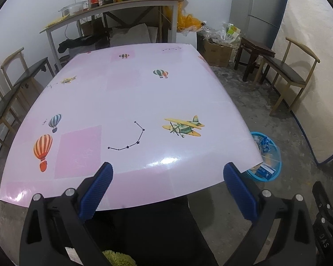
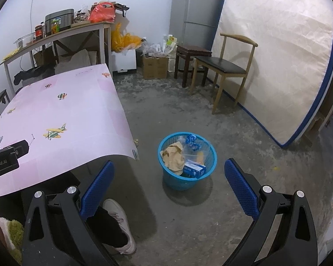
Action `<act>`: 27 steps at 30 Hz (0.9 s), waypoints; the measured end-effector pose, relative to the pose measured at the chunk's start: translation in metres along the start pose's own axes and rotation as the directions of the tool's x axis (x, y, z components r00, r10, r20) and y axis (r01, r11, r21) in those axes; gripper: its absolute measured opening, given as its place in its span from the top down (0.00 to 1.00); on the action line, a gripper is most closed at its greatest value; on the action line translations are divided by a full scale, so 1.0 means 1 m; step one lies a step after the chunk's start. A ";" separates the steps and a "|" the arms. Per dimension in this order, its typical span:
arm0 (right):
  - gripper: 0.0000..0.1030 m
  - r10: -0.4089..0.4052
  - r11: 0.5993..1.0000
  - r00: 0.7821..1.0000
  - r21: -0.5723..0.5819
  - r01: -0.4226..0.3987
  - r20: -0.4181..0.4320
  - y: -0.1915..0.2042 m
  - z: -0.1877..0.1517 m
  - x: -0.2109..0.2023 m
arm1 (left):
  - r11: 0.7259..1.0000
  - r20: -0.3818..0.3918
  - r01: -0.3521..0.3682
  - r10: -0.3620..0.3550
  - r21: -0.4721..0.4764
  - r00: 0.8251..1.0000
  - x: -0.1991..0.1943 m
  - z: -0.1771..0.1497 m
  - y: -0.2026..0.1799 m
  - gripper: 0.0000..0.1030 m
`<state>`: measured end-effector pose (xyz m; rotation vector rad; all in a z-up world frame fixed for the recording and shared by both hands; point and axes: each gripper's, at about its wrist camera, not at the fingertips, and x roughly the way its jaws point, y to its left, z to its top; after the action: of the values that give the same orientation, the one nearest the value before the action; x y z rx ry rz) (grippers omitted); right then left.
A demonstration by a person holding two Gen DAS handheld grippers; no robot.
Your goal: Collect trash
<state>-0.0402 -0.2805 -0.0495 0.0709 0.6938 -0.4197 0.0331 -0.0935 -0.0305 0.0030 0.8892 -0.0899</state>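
Note:
A blue plastic basket (image 2: 207, 168) stands on the concrete floor right of the table; it also shows in the left wrist view (image 1: 276, 173). In it lie a crumpled brown paper (image 2: 173, 156), a blue box (image 2: 194, 169), a clear plastic bag (image 2: 196, 149) and a blue wrapper (image 2: 192, 140). My right gripper (image 2: 168, 166) is open and empty, above the floor with the basket between its fingers in view. My left gripper (image 1: 167, 168) is open and empty over the near edge of the pink table (image 1: 126, 102), which bears only printed pictures.
A wooden chair (image 2: 224, 68) and dark stool (image 2: 192, 54) stand by a leaning mattress (image 2: 277, 55). A fridge (image 2: 198, 8), boxes and bags line the back wall. A cluttered shelf table (image 1: 113, 6) is behind. Chairs (image 1: 13, 84) stand left. The person's shoe (image 2: 119, 219) is below.

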 end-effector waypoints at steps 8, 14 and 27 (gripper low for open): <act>0.07 0.000 1.000 1.000 0.001 0.000 -0.002 0.000 0.000 0.000 | 1.000 -0.002 -0.004 0.004 -0.002 1.000 0.000 0.001 0.001 0.05; 0.07 -0.002 1.000 1.000 0.006 0.002 -0.004 -0.001 -0.002 0.001 | 1.000 -0.006 -0.007 0.007 -0.001 1.000 0.000 0.001 0.001 0.05; 0.07 -0.012 1.000 1.000 0.003 0.012 0.001 -0.004 -0.003 0.001 | 1.000 -0.015 -0.003 0.003 0.001 1.000 0.002 0.000 0.001 0.05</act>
<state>-0.0430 -0.2841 -0.0525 0.0696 0.6924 -0.4322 0.0346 -0.0929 -0.0324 0.0062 0.9042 -0.0876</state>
